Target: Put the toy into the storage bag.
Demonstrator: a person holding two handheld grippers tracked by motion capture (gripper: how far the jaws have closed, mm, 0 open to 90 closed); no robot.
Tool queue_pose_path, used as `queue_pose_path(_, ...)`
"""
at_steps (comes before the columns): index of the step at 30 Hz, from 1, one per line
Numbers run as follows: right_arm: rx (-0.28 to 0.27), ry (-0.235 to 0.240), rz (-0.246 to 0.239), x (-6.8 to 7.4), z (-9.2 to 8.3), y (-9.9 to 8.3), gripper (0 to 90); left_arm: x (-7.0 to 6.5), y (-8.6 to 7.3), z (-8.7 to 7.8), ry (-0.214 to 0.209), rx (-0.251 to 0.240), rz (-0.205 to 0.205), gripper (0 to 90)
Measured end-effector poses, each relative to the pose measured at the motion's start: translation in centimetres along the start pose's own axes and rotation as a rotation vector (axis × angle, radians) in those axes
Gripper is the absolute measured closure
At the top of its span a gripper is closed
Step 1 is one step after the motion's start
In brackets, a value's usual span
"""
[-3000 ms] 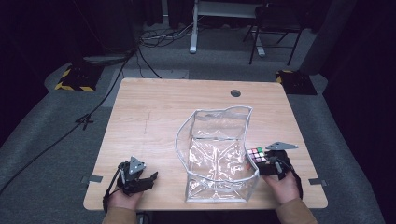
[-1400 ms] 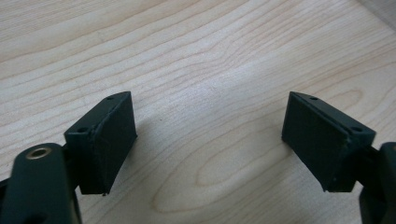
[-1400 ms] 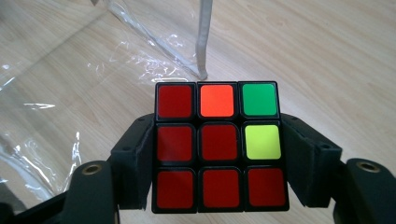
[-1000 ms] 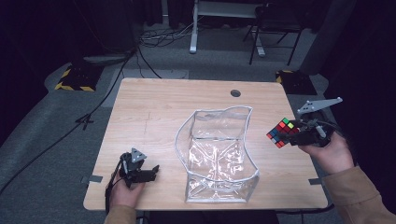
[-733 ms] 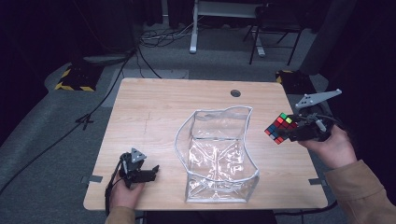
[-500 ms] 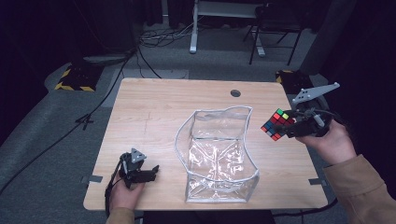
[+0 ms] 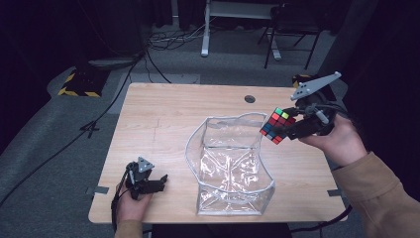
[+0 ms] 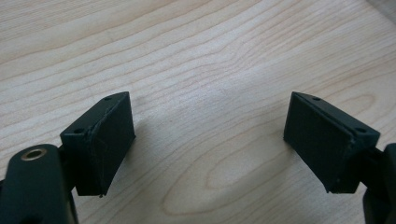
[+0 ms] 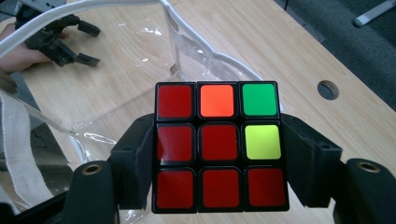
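Now the right gripper (image 7: 286, 132) is clamped on the puzzle cube (image 7: 276, 125) beside the clear bag (image 7: 229, 166); the left gripper (image 7: 154, 182) rests with its jaws apart and bare.

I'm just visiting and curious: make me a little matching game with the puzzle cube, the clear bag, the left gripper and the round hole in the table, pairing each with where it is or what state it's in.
Things:
1. puzzle cube
2. clear bag
3. left gripper
4. round hole

States:
A. stands open in the middle of the table
B. jaws apart, nothing between
C. clamped in the right gripper
D. far side of the tabletop

Pairs: 1-C, 2-A, 3-B, 4-D
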State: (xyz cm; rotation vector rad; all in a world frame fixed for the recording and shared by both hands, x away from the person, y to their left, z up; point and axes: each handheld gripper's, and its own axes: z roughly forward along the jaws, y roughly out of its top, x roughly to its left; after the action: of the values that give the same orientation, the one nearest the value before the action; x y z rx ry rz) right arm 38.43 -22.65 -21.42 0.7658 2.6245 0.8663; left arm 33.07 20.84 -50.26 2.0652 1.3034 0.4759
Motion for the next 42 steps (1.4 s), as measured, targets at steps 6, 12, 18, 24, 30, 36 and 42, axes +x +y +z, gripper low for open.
queue_pose_path(6,0.020,0.022,-0.034,0.8,0.9,1.9,34.0,0.2,0.0,0.0,0.001,0.001,-0.007,15.7)
queue_pose_path(12,0.017,0.054,-0.050,1.4,1.3,3.3,34.0,0.2,0.1,0.0,0.013,0.002,-0.009,15.8)
queue_pose_path(18,0.038,0.087,-0.087,2.8,2.3,4.6,34.0,-0.1,0.0,0.0,0.021,-0.002,-0.025,16.0)
queue_pose_path(24,0.084,0.117,-0.171,5.1,4.3,5.7,34.0,-0.1,-0.1,0.0,0.021,-0.001,-0.027,16.0)
queue_pose_path(30,0.138,0.156,-0.240,7.4,6.3,6.3,34.0,-0.1,0.0,0.0,0.022,-0.002,-0.027,15.9)
queue_pose_path(36,0.165,0.200,-0.278,9.1,7.7,6.4,34.0,-0.1,0.0,0.0,0.019,-0.003,-0.033,15.8)
queue_pose_path(42,0.209,0.244,-0.362,10.8,9.7,6.1,34.0,-0.1,0.0,0.0,0.023,-0.004,-0.030,15.8)
